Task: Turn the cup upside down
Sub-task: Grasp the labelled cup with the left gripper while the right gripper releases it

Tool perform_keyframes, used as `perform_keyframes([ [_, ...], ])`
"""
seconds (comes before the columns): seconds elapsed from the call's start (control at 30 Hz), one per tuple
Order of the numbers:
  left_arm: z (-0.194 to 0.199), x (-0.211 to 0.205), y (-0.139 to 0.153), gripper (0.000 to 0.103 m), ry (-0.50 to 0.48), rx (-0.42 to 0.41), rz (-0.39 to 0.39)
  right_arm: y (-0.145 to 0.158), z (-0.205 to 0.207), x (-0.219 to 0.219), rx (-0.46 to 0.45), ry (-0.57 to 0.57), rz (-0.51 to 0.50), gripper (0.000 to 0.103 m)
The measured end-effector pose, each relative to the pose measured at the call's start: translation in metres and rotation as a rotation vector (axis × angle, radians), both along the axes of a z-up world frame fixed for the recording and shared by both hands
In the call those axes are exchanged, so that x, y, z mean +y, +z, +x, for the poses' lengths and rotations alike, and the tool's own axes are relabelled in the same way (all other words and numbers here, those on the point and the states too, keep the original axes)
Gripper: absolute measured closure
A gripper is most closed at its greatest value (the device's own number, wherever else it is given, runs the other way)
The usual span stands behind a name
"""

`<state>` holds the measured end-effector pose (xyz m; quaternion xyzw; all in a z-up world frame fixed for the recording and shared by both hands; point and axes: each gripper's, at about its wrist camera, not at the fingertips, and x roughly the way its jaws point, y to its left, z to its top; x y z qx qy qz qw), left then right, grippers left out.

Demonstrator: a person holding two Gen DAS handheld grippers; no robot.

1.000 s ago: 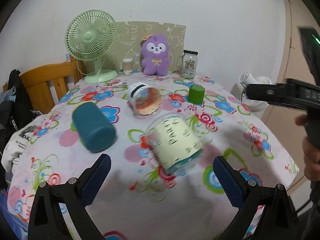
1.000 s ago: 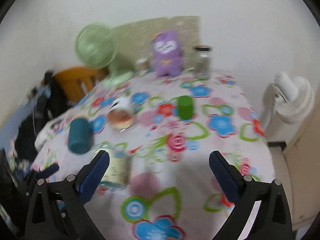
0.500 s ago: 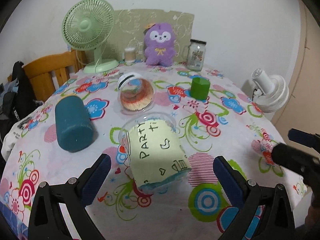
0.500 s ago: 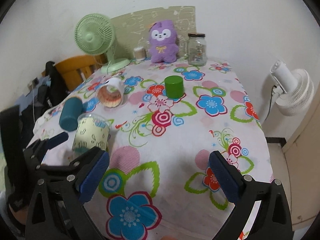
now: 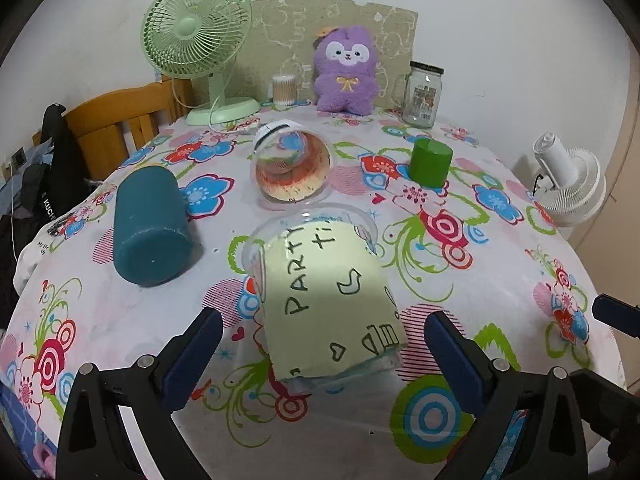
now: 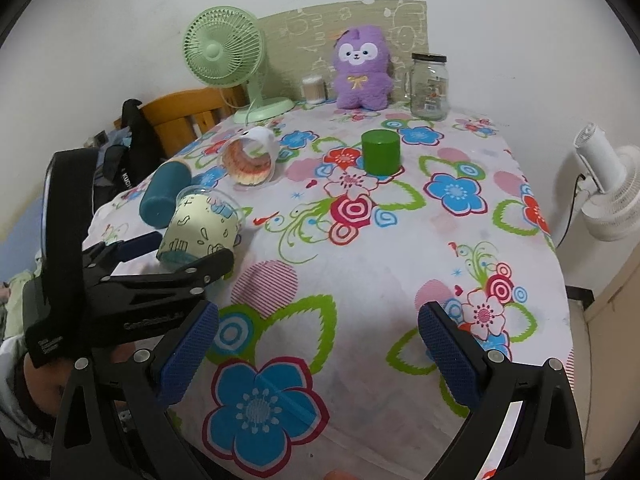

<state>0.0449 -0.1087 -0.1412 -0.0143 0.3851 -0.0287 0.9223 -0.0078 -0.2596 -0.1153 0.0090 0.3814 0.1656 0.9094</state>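
A clear plastic cup with a pale yellow "PARTY" sleeve (image 5: 328, 296) lies on its side on the flowered tablecloth (image 5: 460, 280), base toward me. My left gripper (image 5: 320, 364) is open, its blue pads on either side of the cup's base without touching. The same cup (image 6: 200, 232) shows in the right wrist view, with the left gripper (image 6: 176, 252) around its base. My right gripper (image 6: 318, 356) is open and empty over the near part of the table. A second clear cup with an orange pattern (image 5: 292, 168) lies on its side farther back.
A teal cylinder (image 5: 150, 224) lies left of the cup. A green cup (image 5: 430, 162) stands upside down. At the back stand a green fan (image 5: 196, 36), a purple plush (image 5: 346, 72), a glass jar (image 5: 422, 94) and a cotton swab pot (image 5: 284, 89). A wooden chair (image 5: 120, 128) is at left, a white fan (image 6: 604, 192) at right.
My left gripper has moved forward, so the yellow cup's base now lies between its open pads. My right gripper has swung down and steadied low over the near table.
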Motion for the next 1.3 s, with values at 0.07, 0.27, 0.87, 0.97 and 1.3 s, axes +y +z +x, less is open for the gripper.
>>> perform_keyframes([
  [0.07,-0.001,-0.002,-0.002,0.005,-0.001,0.000,0.008,-0.003,0.000,-0.002,0.007,0.000,0.004,0.002],
  [0.27,-0.004,-0.005,-0.004,0.020,0.002,-0.018,0.005,-0.012,0.001,-0.005,0.033,0.005,0.012,0.002],
  [0.87,-0.013,0.014,0.026,0.052,0.009,-0.096,-0.033,-0.015,-0.001,0.005,0.037,0.038,0.014,0.002],
  [0.97,-0.012,0.014,0.024,0.053,0.003,-0.092,-0.035,-0.016,-0.002,0.008,0.039,0.043,0.007,0.002],
  [1.3,-0.013,0.013,0.022,0.047,-0.014,-0.080,-0.047,-0.017,-0.004,0.009,0.044,0.038,-0.004,0.002],
])
